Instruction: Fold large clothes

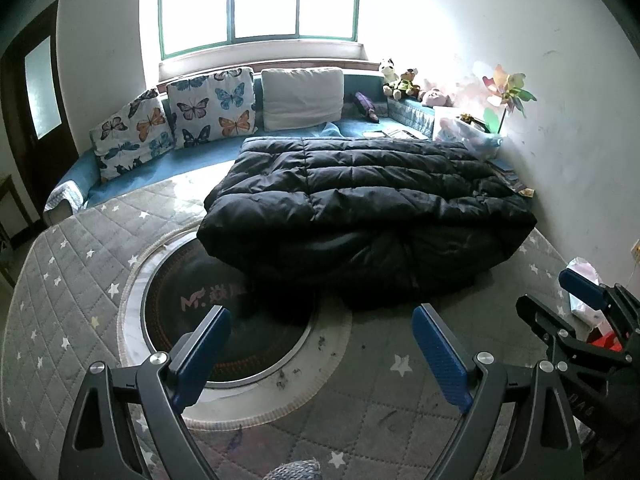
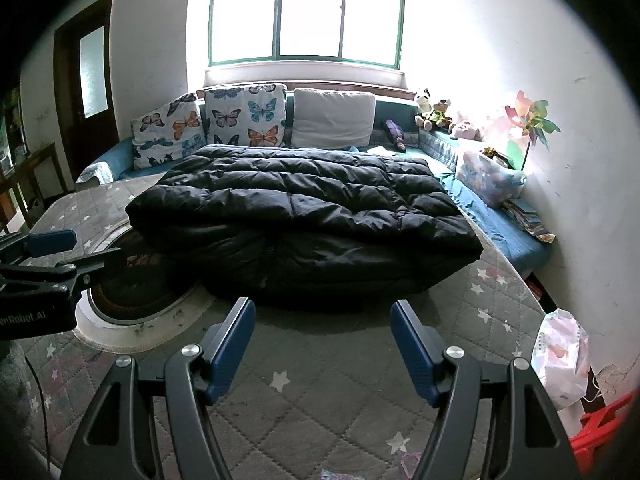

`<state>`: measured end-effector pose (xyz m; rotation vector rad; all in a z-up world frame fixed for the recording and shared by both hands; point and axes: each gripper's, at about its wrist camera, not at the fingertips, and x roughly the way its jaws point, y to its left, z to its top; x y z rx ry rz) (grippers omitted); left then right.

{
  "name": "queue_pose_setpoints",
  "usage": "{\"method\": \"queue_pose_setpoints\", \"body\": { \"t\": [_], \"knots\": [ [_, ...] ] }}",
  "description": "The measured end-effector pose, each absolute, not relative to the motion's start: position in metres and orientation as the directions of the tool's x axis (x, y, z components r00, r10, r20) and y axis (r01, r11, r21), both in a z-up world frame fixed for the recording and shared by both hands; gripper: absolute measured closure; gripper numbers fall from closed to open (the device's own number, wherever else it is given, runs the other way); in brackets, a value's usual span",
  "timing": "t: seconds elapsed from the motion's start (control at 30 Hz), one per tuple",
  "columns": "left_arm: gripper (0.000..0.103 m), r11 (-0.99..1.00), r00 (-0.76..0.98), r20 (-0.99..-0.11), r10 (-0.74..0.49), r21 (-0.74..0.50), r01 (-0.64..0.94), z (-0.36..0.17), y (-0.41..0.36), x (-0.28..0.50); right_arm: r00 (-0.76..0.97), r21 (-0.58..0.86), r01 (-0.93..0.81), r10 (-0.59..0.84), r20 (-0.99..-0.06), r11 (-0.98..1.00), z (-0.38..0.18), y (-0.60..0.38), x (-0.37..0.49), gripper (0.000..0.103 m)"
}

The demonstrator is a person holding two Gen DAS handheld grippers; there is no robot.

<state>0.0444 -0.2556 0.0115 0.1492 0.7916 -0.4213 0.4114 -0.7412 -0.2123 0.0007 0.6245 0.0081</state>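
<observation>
The black puffer coat [image 1: 360, 208] is lying folded into a thick bundle on the table [image 1: 72, 280], at twelve o'clock from both tongs, its doubled edge facing them; it looks like the fold is nearly finished. The left tongs [image 1: 322, 354] and right tongs [image 2: 323, 346] are hanging open and gripping nothing, well short of the coat, likely pausing between folds. A grey starred quilted cover is draping the table around a round glass inset [image 1: 224, 320]. Butterfly cushions [image 2: 240, 116] are leaning beneath the window [image 2: 308, 12].
</observation>
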Motion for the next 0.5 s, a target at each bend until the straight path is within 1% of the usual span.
{"method": "queue_pose_setpoints", "body": {
  "t": [0.5],
  "knots": [
    [0.005,0.91,0.625,-0.719,-0.305,-0.025,0.415,0.0092,-0.2557,0.0448,0.812,0.003,-0.006,0.006,-0.584,1.0,-0.2121,-0.7414,0.4106,0.026]
  ]
}}
